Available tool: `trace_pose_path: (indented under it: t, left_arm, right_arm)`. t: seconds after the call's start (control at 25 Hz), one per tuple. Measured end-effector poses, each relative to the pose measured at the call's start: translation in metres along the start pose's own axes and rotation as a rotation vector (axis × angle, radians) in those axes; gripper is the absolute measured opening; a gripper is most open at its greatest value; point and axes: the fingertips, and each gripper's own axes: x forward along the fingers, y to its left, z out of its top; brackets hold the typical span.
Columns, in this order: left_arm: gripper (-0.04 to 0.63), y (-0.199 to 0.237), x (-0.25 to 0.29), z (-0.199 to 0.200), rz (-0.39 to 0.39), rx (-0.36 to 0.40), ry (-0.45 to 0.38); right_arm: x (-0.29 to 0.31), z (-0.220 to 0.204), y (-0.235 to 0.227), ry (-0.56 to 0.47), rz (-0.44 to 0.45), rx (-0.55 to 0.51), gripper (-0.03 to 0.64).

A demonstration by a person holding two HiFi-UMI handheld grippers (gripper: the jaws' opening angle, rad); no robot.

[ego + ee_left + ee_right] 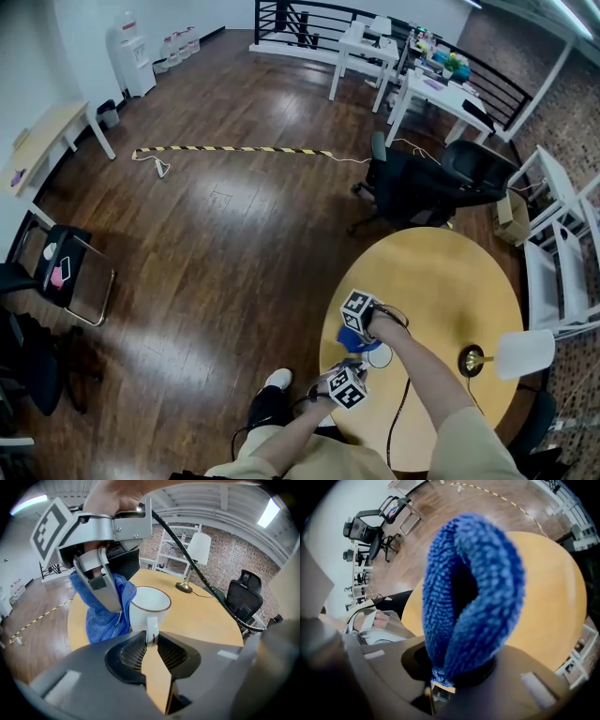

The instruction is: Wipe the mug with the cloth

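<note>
A white mug (150,603) with a dark rim stands near the front edge of the round yellow table (441,281). My left gripper (152,641) is shut on its handle (151,629). A blue cloth (105,613) hangs against the mug's left side, pinched in my right gripper (101,585), which comes down from above. In the right gripper view the bunched cloth (471,597) fills the middle and hides the jaws. The head view shows both marker cubes close together, with the cloth (351,340) and the mug (379,355) between them.
A desk lamp (520,354) with a white shade and brass base (472,360) stands on the table to the right of the mug. Its cord runs across the tabletop. Black office chairs (422,183) sit beyond the table's far edge. Dark wood floor lies to the left.
</note>
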Motion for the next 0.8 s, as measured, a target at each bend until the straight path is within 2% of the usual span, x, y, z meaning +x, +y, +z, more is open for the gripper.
trace_pose_path:
  t: [0.24, 0.48, 0.68, 0.8]
  left_arm:
    - [0.061, -0.002, -0.001, -0.002, 0.009, -0.019, 0.013]
    - [0.063, -0.010, 0.001, -0.001, 0.016, -0.040, 0.028]
    - [0.069, -0.013, 0.001, -0.001, 0.034, -0.095, 0.036]
    - [0.069, -0.016, 0.002, -0.001, 0.044, -0.100, 0.040]
  right_arm:
    - [-0.004, -0.012, -0.018, -0.124, 0.117, 0.169, 0.066]
    - [0.003, -0.025, -0.023, -0.211, 0.221, 0.272, 0.066]
    - [0.006, -0.038, -0.026, -0.278, 0.272, 0.345, 0.066]
    - [0.009, -0.049, -0.033, -0.317, 0.286, 0.390, 0.066]
